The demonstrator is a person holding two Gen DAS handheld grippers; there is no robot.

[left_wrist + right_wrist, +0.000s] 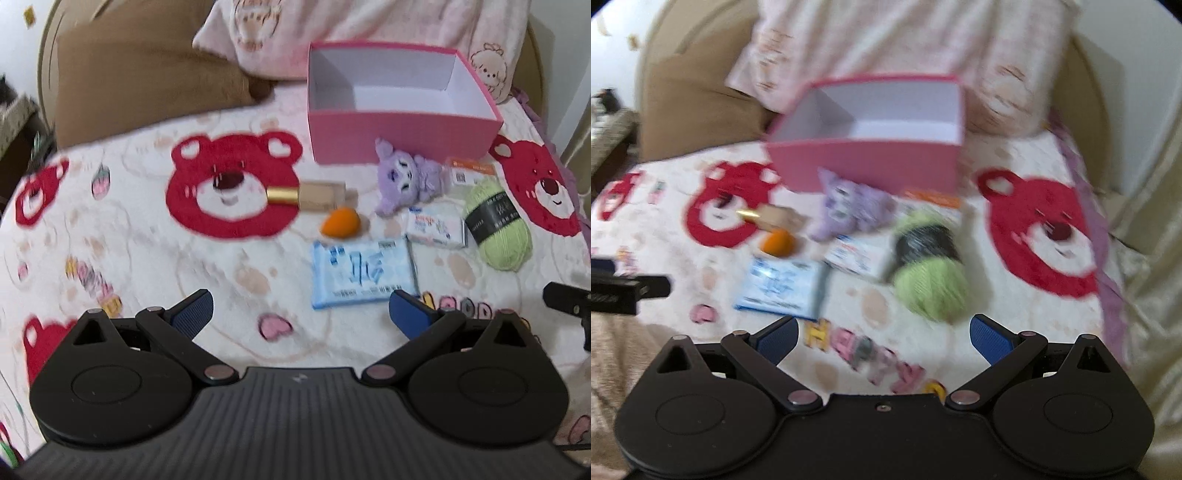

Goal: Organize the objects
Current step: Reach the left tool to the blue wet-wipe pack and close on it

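Motion is blurring the right wrist view, leaving package print unreadable. The left gripper (301, 314) and right gripper (882, 338) are both hovering spread and empty over the bear-print blanket (110, 258). Ahead, one open pink box (402, 138) is sitting behind one purple plush (406, 177), one green yarn skein (498, 225), one orange sponge (340, 221), and two tissue packs (364, 273).

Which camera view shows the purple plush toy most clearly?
The left wrist view. There the purple plush toy is fairly sharp: its ears and face can be made out as it lies on the blanket in front of the pink box. In the right wrist view the toy is smeared by motion blur, only a purple shape.
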